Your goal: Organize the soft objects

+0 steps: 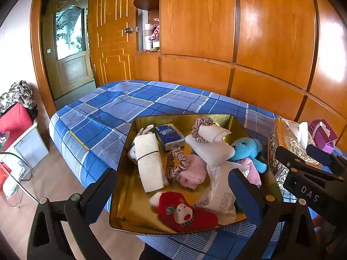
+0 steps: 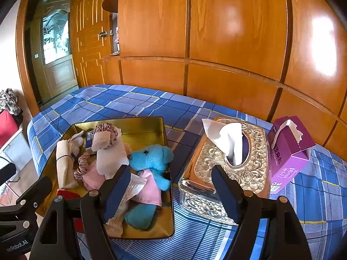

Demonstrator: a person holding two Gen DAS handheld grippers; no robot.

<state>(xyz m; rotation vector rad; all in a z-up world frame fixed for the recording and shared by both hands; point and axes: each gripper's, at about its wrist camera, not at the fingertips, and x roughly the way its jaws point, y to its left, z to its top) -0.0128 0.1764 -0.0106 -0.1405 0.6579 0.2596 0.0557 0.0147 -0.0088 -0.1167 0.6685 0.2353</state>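
Observation:
A gold tin tray [image 1: 130, 221] on the bed holds several soft things: a white bandage roll [image 1: 149, 162], a blue tissue pack [image 1: 170, 135], a brown scrunchie [image 1: 177, 160], a pink fluffy piece [image 1: 193, 171], a red Christmas sock [image 1: 186, 212], a rolled white cloth [image 1: 213, 133] and a blue teddy [image 1: 247, 149]. My left gripper [image 1: 173, 186] hovers open above the tray's near half, holding nothing. My right gripper [image 2: 173, 179] is open too, one finger over the tray's right side beside the teddy [image 2: 151, 158], the other over the silver tissue box [image 2: 229, 158].
The tray [image 2: 151, 125] lies on a bed with a blue plaid sheet [image 2: 134, 101]. A purple tissue carton [image 2: 288, 151] stands right of the silver box. Wooden wardrobe panels [image 2: 227, 43] back the bed. A plastic bin [image 1: 28, 143] and a glass table edge [image 1: 19, 186] stand on the floor at left.

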